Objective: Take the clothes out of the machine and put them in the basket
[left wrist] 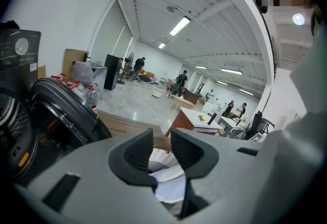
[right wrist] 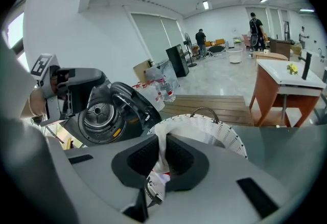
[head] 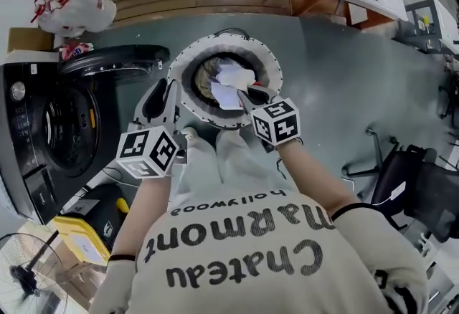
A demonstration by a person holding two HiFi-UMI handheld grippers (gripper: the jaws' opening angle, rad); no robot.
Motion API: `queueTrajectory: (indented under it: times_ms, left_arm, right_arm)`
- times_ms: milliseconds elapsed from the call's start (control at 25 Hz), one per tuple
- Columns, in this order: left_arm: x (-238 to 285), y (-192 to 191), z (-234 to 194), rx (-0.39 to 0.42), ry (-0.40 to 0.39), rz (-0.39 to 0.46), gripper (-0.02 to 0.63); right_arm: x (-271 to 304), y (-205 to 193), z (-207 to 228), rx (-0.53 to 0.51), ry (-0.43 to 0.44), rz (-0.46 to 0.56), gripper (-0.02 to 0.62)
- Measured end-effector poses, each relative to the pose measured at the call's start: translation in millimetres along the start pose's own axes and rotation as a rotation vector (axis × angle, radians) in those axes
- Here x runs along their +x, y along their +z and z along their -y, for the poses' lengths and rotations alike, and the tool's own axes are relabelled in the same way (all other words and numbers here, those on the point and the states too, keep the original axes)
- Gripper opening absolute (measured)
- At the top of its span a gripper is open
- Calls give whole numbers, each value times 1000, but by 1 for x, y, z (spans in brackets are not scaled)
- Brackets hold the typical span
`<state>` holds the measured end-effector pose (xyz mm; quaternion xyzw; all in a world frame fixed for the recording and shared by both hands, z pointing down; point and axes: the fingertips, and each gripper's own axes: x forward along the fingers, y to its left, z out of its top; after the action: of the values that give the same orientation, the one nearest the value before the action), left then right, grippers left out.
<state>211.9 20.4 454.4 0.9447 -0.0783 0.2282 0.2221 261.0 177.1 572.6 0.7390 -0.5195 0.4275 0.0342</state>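
Clothes (head: 228,94) lie heaped in the white basket (head: 275,65), right below and ahead of both pairs of jaws. Right gripper (right wrist: 162,142) is clamped tight on a white garment (right wrist: 158,179), and the fabric runs straight through between the pads, over the basket's mouth. Left gripper (left wrist: 162,141) has its jaws apart with nothing pinched. Through the gap, pale fabric shows in the basket beyond. It hangs at the basket's near rim. Washing machine (head: 57,126) stands well off to the left of the left jaws, with its door (head: 107,62) swung open.
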Motion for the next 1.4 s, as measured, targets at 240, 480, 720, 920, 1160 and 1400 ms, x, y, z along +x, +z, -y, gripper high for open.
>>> queueTrajectory:
  times_ms: [240, 480, 720, 920, 1160, 1400]
  left_arm:
    - [1, -25, -12, -6, 12, -59, 104]
    - [14, -38, -40, -40, 4, -98, 104]
    - [33, -46, -61, -53, -8, -124, 104]
    - [47, -55, -74, -77, -12, -151, 104]
    - [63, -77, -84, -94, -17, -185, 104]
    - [83, -110, -89, -128, -19, -230, 114]
  right_arm:
    - [25, -27, 7, 23, 6, -88, 48]
    - [63, -30, 20, 39, -23, -126, 48]
    - [96, -4, 39, 49, -56, -100, 48]
    - [120, -18, 51, 57, -71, -153, 48]
    - [140, -64, 65, 91, -90, -248, 48]
    - [158, -107, 78, 75, -81, -343, 49]
